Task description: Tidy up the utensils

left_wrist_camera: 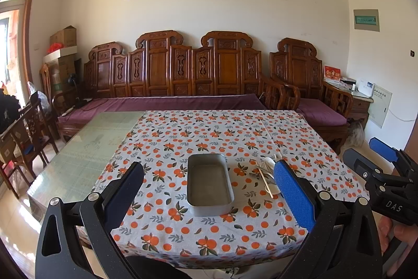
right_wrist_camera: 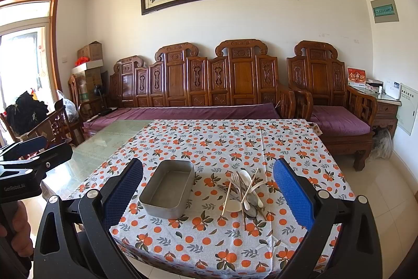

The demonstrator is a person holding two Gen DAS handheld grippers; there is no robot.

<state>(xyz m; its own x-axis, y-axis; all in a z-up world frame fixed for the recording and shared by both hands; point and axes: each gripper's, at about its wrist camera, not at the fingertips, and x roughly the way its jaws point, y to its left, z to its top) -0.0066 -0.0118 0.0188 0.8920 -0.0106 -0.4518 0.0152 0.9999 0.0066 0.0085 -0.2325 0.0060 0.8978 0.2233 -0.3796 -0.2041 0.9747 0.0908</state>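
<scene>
We hold both grippers above the near edge of the table (right_wrist_camera: 125,132), each spread wide with nothing between its fingers: left gripper (left_wrist_camera: 209,190), right gripper (right_wrist_camera: 209,192). The metal tray (right_wrist_camera: 167,191) sits centre frame on the orange-print cloth (right_wrist_camera: 235,143). The utensils (right_wrist_camera: 244,191) lie in a crossed pile just right of the tray, untouched.

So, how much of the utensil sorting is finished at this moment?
Nothing looks done yet: the metal tray is empty. Nothing is in hand either; the left gripper and right gripper are both open and hold nothing. All of it is left: the pile of utensils, with a fork, spoons and chopsticks, lies on the tablecloth beside the tray, on its right.
</scene>
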